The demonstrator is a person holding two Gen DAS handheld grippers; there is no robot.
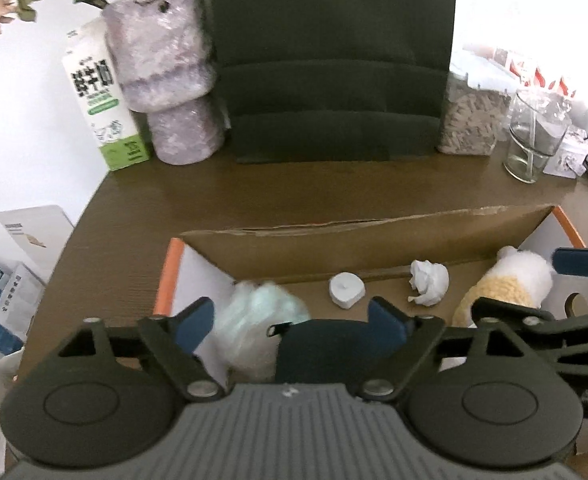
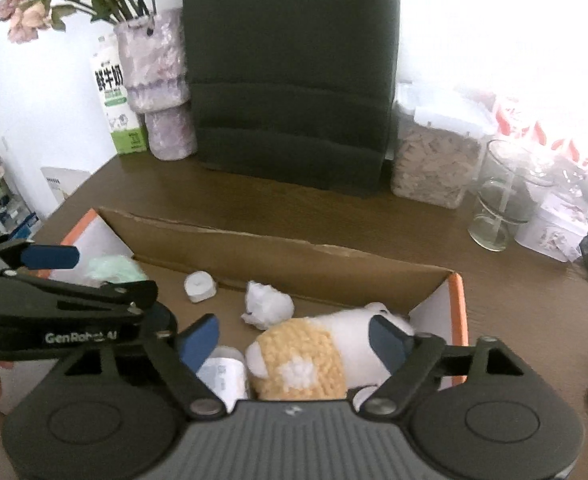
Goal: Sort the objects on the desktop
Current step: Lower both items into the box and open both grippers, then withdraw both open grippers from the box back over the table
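Both grippers hang over the box (image 1: 374, 236) with jaws spread wide, gripping nothing. Between my left gripper's (image 1: 294, 316) pads lies a pale green bag (image 1: 254, 320), toward the 9 o'clock pad, blurred. A plush (image 2: 314, 352) fills the gap of my right gripper (image 2: 294, 340), touching neither pad that I can see. At 12 o'clock lie a tissue wad (image 2: 268, 308) and white puck (image 2: 200, 286).

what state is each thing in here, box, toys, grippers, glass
left gripper: open, over pale green bag
right gripper: open, plush toy between the jaws, no visible grip
cardboard box: open-topped
crumpled tissue: lying in box
glass: upright, looks empty
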